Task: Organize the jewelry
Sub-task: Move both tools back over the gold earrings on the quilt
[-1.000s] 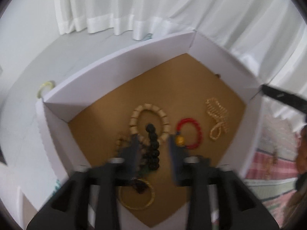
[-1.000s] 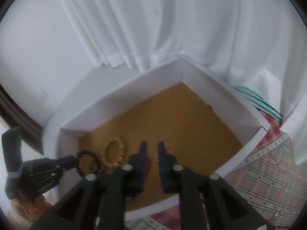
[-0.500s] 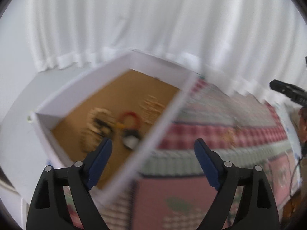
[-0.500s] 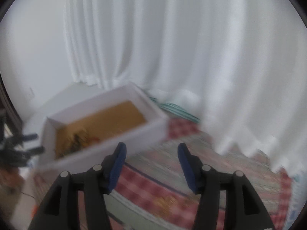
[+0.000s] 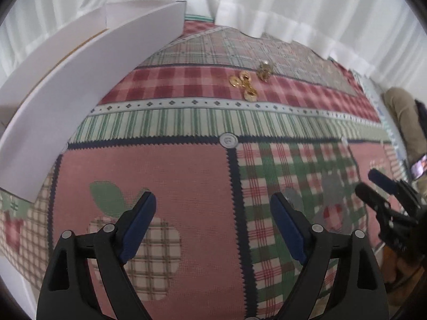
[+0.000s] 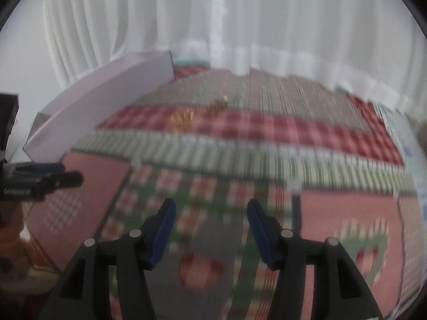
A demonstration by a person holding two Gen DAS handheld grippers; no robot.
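Both our grippers, left (image 5: 213,214) and right (image 6: 210,220), gape wide and empty; gold rings (image 5: 244,82) (plus a trinket) await near the tablecloth's (image 5: 186,181) far edge, outside the box (image 5: 80,80).

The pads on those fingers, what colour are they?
Blue pads on black fingers, clearest in the left wrist view.

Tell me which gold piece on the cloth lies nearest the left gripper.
The gold ring, lowest in the cluster, nearest the left gripper; the other pieces lie beyond it.
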